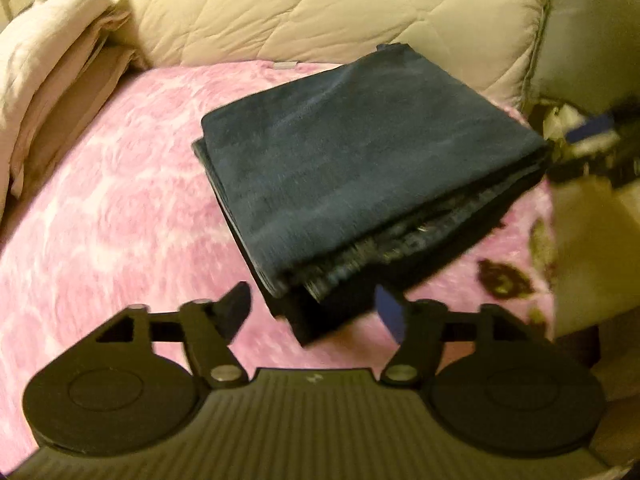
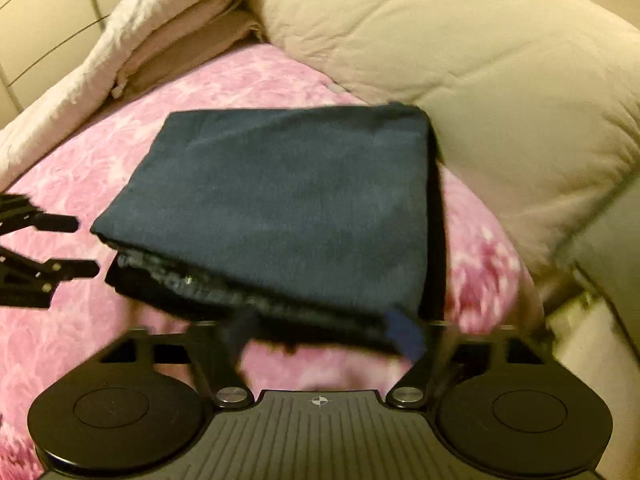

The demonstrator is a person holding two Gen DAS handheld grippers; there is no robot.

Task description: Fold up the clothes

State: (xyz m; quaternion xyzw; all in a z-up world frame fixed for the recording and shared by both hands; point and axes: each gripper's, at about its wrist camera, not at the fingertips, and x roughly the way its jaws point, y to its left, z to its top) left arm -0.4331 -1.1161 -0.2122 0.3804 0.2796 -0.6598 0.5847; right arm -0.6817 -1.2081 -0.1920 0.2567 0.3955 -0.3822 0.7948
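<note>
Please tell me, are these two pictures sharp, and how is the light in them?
Left wrist view: warm yellowish light, the folded dark garment and pink blanket smeared by motion blur, edges curved by the fisheye. Right wrist view: same warm light, stronger blur near the right gripper; its fingers look smeared.

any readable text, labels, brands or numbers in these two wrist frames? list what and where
No readable text in either view.
Small pale tag at the far edge of the pink blanket: too blurred to read.
Small white mark on the left gripper's body: blurred, illegible.
Crosshair symbol on the right gripper's body: a sign only, no letters.
Folded dark garment: no label visible.
</note>
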